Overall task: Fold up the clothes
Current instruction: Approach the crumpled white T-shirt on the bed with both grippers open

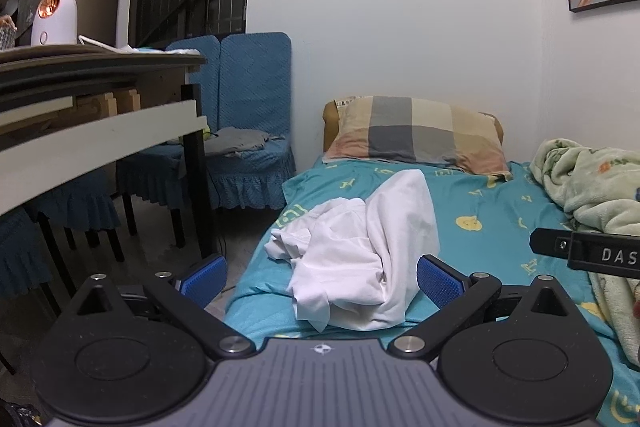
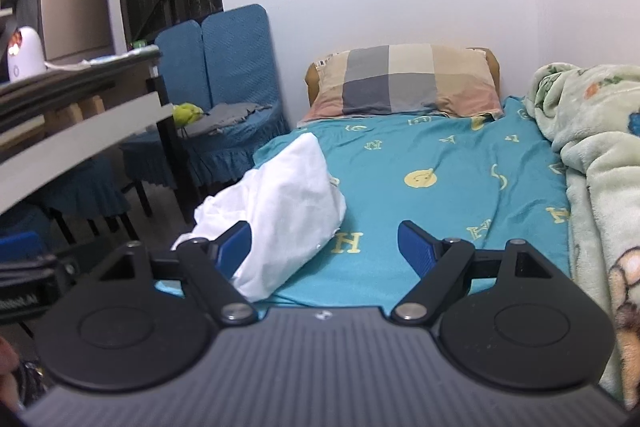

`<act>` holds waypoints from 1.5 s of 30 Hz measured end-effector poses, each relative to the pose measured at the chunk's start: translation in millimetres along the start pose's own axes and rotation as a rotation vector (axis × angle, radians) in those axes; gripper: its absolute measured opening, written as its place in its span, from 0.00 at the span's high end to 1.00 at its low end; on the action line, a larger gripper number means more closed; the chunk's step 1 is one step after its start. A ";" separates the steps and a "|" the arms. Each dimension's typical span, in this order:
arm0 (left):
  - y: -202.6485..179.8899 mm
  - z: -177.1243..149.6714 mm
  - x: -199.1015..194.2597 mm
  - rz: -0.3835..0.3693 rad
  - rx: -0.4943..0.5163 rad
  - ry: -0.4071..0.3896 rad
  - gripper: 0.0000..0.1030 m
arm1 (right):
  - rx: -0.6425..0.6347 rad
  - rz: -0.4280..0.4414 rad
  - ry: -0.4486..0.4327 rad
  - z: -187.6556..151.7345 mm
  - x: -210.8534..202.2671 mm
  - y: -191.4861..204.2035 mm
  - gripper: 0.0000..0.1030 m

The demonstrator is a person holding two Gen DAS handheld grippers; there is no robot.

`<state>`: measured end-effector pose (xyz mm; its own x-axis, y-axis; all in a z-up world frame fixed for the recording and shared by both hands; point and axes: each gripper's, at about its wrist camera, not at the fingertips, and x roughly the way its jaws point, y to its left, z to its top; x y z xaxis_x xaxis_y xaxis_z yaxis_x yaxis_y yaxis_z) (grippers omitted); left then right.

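Left tongs point(image 1: 322, 277) spread wide, empty, hovering over crumpled white garment point(image 1: 360, 259) near bed's point(image 1: 500, 227) left edge. Right tongs point(image 2: 324, 247) also apart, empty, garment at their 10 o'clock. Checked pillow point(image 1: 416, 135) at 12 o'clock, green blanket point(image 2: 592, 131) at 2.

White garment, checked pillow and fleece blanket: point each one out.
white garment point(image 1: 352, 251), left wrist view, on the crumpled middle of the heap.
checked pillow point(image 2: 400, 83), right wrist view, on the centre of its top face.
fleece blanket point(image 2: 592, 131), right wrist view, on the bunched upper fold.
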<state>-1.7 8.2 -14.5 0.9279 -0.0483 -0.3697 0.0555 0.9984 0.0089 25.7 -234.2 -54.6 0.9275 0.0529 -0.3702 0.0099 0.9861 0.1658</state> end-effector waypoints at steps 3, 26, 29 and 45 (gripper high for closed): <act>1.7 -3.1 1.7 -0.006 -0.014 0.001 0.01 | -0.007 -0.009 -0.008 -0.4 -1.6 -0.7 0.21; 9.7 -10.3 21.0 0.025 -0.042 0.051 0.02 | 0.037 0.006 0.030 3.4 4.1 2.2 0.21; 10.6 -11.1 20.3 0.028 -0.047 0.051 0.02 | 0.029 0.025 0.042 4.3 1.2 3.2 0.21; -13.9 25.3 116.5 -0.116 0.081 0.154 0.02 | 0.157 -0.019 0.056 10.8 -11.2 -27.0 0.21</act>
<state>114.9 -12.1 -34.2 0.8467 -0.1515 -0.5100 0.1938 0.9806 0.0304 19.1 -263.1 -45.0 0.9043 0.0473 -0.4242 0.0898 0.9505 0.2975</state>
